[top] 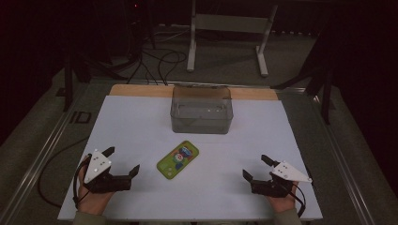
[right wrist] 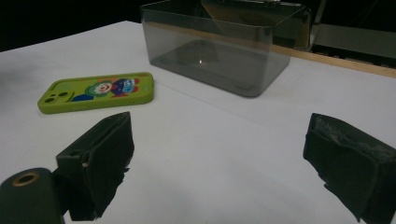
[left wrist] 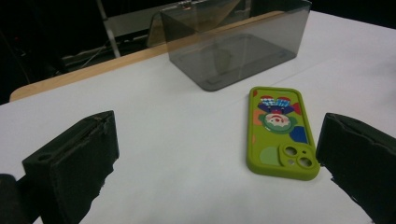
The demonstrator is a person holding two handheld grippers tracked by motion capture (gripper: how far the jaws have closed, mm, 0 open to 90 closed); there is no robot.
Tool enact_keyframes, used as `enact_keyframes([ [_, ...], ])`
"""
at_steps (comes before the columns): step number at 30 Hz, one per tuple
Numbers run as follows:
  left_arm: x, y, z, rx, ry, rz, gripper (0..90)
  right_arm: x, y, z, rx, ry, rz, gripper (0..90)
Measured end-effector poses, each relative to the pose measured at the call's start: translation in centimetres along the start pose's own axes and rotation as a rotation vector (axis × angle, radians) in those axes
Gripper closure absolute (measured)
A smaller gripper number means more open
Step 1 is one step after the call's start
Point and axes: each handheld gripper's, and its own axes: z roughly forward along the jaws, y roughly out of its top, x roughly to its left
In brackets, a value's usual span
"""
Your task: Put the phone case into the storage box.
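A lime-green phone with a cartoon picture on its case lies flat on the white sheet, camera end toward the person. In the left gripper view the phone lies just inside the right jaw. In the right gripper view the phone lies beyond the left jaw. My left gripper rests open at the phone's left, with nothing between its jaws. To the phone's right, my right gripper is open and holds nothing. A smoky clear plastic box stands behind the phone.
The white sheet covers a wooden table with bare wood at its far edge. Beyond the table stand a metal frame and cables on the floor. A metal rail runs along the left side.
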Motion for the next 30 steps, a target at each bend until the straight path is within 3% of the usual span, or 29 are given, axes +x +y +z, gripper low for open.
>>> enact_keyframes([
  [8,-0.4,0.7,0.9,0.027,-0.024,0.013,0.0,0.0,0.0,0.0,-0.001,-0.001,0.001,8.4],
  [30,-0.7,1.7,2.5,0.102,-0.033,0.047,0.0,0.0,0.0,0.0,0.002,-0.002,0.002,8.5],
])
